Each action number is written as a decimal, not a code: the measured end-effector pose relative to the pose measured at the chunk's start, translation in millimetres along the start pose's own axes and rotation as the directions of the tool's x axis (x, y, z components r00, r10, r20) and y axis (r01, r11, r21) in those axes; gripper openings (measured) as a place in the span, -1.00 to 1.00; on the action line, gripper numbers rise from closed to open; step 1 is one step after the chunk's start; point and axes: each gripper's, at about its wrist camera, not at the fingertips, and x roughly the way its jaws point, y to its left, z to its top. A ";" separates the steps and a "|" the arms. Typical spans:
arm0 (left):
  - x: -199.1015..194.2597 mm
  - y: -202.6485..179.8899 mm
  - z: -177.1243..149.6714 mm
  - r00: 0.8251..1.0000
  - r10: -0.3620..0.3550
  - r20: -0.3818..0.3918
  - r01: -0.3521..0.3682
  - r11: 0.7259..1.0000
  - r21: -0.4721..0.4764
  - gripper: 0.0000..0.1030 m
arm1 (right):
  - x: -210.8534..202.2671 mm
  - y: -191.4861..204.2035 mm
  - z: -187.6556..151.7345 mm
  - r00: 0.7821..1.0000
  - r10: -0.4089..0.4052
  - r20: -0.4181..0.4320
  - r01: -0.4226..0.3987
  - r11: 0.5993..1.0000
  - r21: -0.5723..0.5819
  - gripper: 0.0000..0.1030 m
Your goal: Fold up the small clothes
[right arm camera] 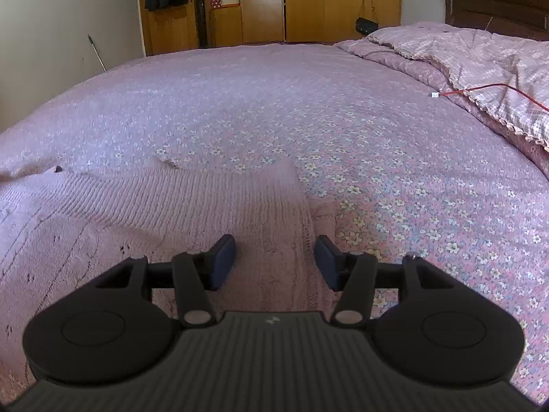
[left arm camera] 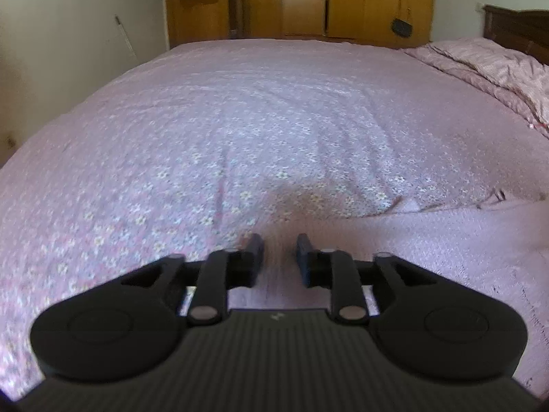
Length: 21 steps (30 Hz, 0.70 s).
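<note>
both hand-held grippers, left [left arm camera: 279, 254] and right [right arm camera: 276, 257], gape over the pink knit [right arm camera: 212, 202].

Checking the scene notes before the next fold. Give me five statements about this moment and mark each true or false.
1. The pink knitted garment lies on the floral bedspread. True.
2. The right gripper is clamped shut on the knit. False: its jaws stand apart, with the knit below the gap.
3. A red cable lies on the quilt by the headboard. True.
4. The left gripper holds a sock. False: its jaws are apart and empty.
5. A small dark bag hangs on the wooden wardrobe. True.
</note>
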 end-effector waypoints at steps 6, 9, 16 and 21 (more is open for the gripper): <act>-37.2 11.4 7.2 0.997 -0.057 0.042 0.060 0.995 -0.075 -0.17 | -9.4 1.0 5.5 1.000 -0.010 0.016 0.010 1.000 0.009 0.17; -58.6 4.3 -2.1 0.996 -0.070 0.048 0.073 0.996 -0.059 -0.17 | -19.2 3.5 6.6 0.999 0.015 0.044 -0.016 1.000 0.021 0.17; -51.7 -0.2 -49.8 0.990 -0.112 -0.082 0.105 0.991 -0.087 -0.18 | -31.3 9.1 -13.7 0.997 0.067 0.030 -0.069 0.996 0.051 0.17; -51.0 -1.7 -60.6 0.992 -0.099 -0.076 0.092 0.992 -0.090 -0.18 | -30.7 4.8 -27.1 0.999 0.029 0.025 -0.029 0.999 0.033 0.18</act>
